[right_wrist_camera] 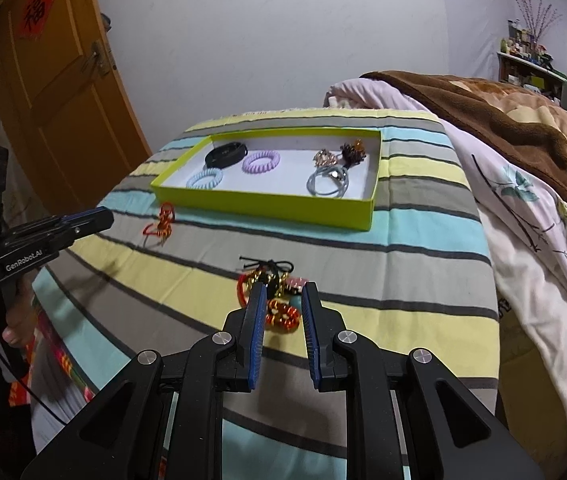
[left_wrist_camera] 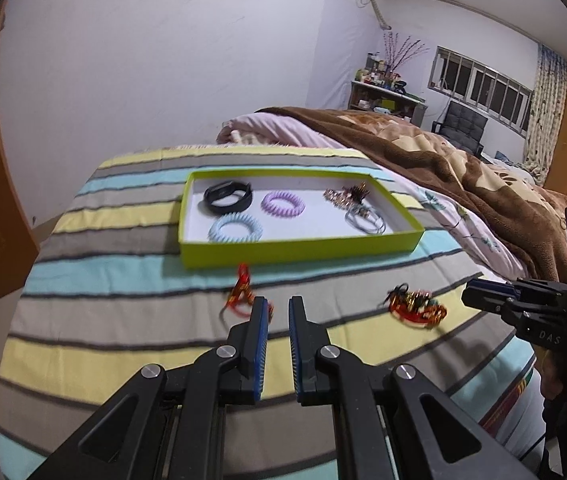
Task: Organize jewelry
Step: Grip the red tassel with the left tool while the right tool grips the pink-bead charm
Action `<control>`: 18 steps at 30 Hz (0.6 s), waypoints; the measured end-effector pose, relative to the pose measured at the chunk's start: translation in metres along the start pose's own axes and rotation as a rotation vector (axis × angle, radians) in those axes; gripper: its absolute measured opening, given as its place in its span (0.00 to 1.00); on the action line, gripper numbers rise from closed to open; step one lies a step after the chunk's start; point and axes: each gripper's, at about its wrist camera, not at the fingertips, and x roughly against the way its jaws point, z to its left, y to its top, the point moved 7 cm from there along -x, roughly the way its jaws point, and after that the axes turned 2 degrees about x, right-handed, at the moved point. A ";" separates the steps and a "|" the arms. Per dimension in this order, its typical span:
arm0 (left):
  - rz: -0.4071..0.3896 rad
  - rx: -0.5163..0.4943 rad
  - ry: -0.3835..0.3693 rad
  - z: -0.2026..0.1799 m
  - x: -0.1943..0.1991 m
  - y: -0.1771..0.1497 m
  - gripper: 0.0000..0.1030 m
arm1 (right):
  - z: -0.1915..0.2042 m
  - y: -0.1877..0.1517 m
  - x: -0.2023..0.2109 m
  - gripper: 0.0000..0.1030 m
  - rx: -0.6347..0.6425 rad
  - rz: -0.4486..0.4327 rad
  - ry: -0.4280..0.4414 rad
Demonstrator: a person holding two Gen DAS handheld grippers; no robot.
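Note:
A lime-green tray [left_wrist_camera: 299, 249] [right_wrist_camera: 267, 209] lies on the striped bed cover. It holds a black band [left_wrist_camera: 228, 195], a purple coil tie [left_wrist_camera: 282, 204], a blue coil tie [left_wrist_camera: 235, 230], grey ties [left_wrist_camera: 364, 220] and a beaded piece [left_wrist_camera: 343, 195]. A red-and-gold bracelet [left_wrist_camera: 240, 289] [right_wrist_camera: 162, 222] lies in front of the tray, just ahead of my open, empty left gripper [left_wrist_camera: 279, 305]. A red-gold-black jewelry cluster [left_wrist_camera: 415, 303] [right_wrist_camera: 273, 294] lies to the right. My right gripper [right_wrist_camera: 282, 289] is open with its fingertips either side of that cluster.
A brown blanket [left_wrist_camera: 463, 160] and pink floral quilt [right_wrist_camera: 543, 216] are heaped to the right of the striped cover [left_wrist_camera: 123, 320]. An orange door [right_wrist_camera: 51, 92] stands at the left. A shelf of bottles [left_wrist_camera: 383, 92] and a window are far right.

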 end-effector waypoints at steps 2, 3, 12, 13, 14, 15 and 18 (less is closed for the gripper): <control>0.007 0.008 0.002 0.004 0.001 -0.008 0.09 | 0.001 -0.001 -0.002 0.18 0.004 0.001 0.001; 0.010 0.011 0.003 0.005 0.002 -0.010 0.09 | 0.001 -0.001 -0.003 0.18 0.007 -0.001 0.003; 0.030 0.024 0.002 0.008 -0.003 -0.019 0.09 | -0.001 -0.006 -0.017 0.19 0.014 0.022 0.008; 0.030 0.024 0.002 0.008 -0.003 -0.020 0.09 | -0.001 -0.006 -0.017 0.19 0.015 0.022 0.006; 0.029 0.024 0.002 0.008 -0.003 -0.020 0.09 | -0.002 -0.006 -0.017 0.20 0.014 0.021 0.004; 0.029 0.023 0.003 0.008 -0.004 -0.020 0.09 | -0.003 -0.005 -0.018 0.20 0.012 0.021 0.002; 0.033 0.023 0.003 0.008 -0.007 -0.019 0.09 | -0.007 -0.002 -0.020 0.21 0.006 0.022 -0.004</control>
